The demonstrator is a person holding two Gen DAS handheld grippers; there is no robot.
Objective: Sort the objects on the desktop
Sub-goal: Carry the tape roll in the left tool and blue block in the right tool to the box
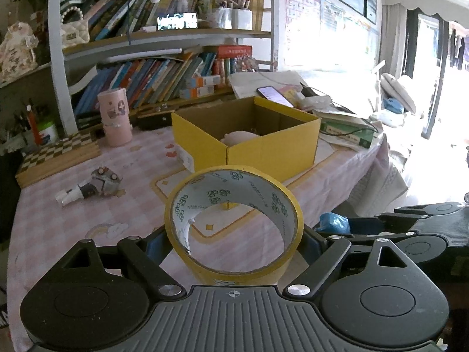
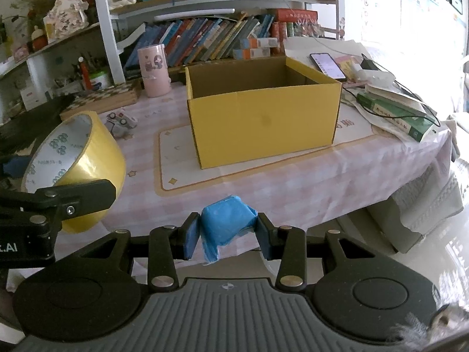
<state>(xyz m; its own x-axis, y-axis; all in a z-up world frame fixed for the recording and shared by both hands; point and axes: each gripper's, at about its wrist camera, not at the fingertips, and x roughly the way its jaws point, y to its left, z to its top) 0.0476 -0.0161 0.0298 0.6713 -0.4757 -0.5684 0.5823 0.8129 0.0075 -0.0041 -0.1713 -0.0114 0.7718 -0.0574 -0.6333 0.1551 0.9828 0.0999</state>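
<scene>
My left gripper [image 1: 233,243] is shut on a wide roll of yellow tape [image 1: 181,231], held on edge above the table's near part; the same tape roll [image 2: 88,161] shows at the left of the right wrist view. My right gripper [image 2: 227,234] is shut on a small blue wrapped packet [image 2: 227,220], which also peeks out as a blue packet [image 1: 334,223] in the left wrist view. A yellow cardboard box [image 1: 272,149] stands open ahead with a pale pink object [image 1: 239,138] inside. The box [image 2: 263,123] is straight ahead of the right gripper.
A small toy car [image 1: 99,183] lies on the pink checked tablecloth [image 1: 73,228] at left. A pink cylindrical cup [image 1: 114,117] and a chessboard [image 1: 58,155] stand behind it. Books, a phone [image 1: 274,94] and cables crowd the table's right end. A bookshelf [image 1: 152,79] backs the table.
</scene>
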